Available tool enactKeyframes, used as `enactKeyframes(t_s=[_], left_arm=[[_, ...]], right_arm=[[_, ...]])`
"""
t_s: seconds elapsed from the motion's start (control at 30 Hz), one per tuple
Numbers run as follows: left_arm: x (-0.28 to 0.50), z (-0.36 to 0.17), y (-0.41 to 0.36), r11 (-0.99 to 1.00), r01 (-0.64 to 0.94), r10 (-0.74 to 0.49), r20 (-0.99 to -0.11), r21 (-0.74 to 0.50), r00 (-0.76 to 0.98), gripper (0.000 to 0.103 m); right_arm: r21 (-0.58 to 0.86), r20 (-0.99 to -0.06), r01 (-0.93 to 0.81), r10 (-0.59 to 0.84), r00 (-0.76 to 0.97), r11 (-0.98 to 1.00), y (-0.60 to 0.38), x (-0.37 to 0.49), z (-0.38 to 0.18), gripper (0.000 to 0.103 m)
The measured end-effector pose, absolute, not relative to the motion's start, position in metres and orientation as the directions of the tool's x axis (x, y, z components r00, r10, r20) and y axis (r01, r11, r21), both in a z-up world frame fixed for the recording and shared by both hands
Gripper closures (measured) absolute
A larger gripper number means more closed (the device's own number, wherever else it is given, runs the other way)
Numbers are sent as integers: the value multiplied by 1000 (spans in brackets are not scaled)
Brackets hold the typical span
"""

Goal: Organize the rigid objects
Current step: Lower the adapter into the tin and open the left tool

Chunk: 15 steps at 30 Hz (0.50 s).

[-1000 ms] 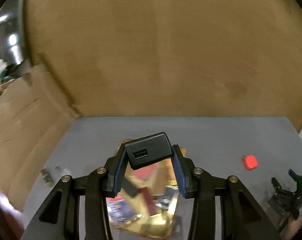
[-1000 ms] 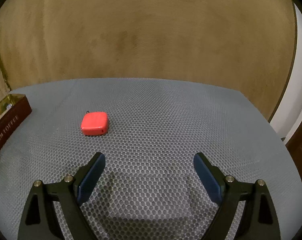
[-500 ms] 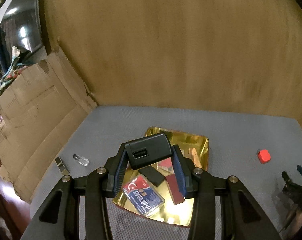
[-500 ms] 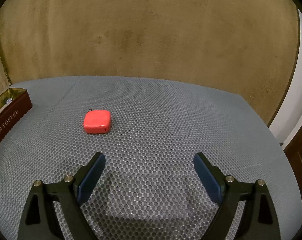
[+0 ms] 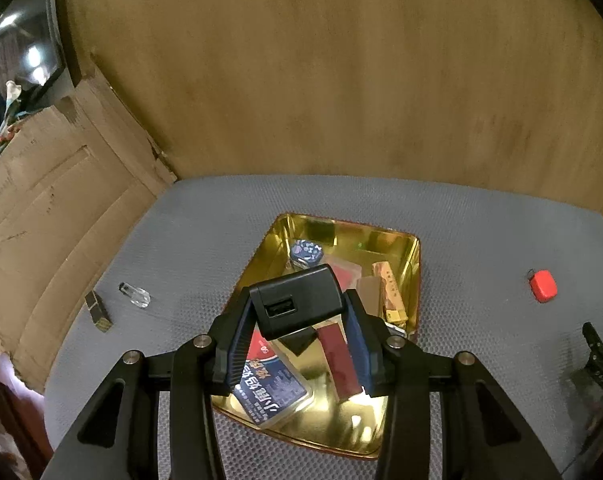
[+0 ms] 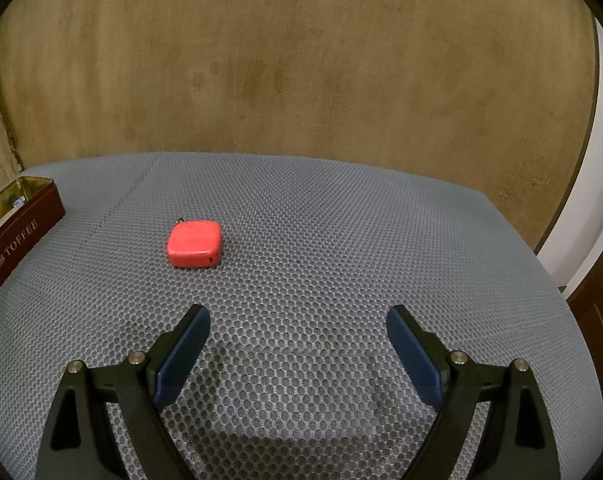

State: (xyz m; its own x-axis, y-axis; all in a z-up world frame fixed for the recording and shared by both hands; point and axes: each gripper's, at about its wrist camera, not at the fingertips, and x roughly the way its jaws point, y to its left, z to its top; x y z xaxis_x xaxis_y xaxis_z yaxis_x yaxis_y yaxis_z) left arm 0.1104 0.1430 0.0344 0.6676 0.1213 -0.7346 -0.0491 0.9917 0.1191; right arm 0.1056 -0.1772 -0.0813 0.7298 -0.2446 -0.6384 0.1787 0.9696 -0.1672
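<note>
The left hand-held gripper [image 5: 297, 322] has its blue pads clamped on a black charger block [image 5: 297, 304], USB port facing the camera, and it hangs right over the gold tin [image 5: 415, 264]. Inside that tin: a blue-and-red printed card packet [image 5: 271, 388] at the near end, a dark red bar [image 5: 339, 362] beside it, a tan stick [image 5: 389, 290] along the right wall, and a small round blue patterned piece [image 5: 305, 252] toward the far end. The tin sits about mid-desk on the grey mesh mat [image 5: 205, 216].

Over by the left edge of the desk, a small clear bottle [image 5: 134, 294] lies next to a dark little box [image 5: 98, 312], both close to the cardboard sheet [image 5: 53, 216] propped there.

On the right side, the right hand-held gripper [image 6: 297, 330] is spread wide with nothing between its pads, poised low above the mat. Ahead of it and a touch to the left sits a small red rounded case [image 6: 194, 243], apart from the fingers, and the tin's brown outer wall [image 6: 17, 248] shows at the far left of that view.
</note>
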Motion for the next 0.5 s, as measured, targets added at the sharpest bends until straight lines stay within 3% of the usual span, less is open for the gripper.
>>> enactKeyframes(t_s=[0.5], left_arm=[[121, -12, 158, 992, -73, 123, -798, 100, 590, 64]], right_arm=[[-183, -649, 170, -249, 719, 968, -173, 109, -86, 11]])
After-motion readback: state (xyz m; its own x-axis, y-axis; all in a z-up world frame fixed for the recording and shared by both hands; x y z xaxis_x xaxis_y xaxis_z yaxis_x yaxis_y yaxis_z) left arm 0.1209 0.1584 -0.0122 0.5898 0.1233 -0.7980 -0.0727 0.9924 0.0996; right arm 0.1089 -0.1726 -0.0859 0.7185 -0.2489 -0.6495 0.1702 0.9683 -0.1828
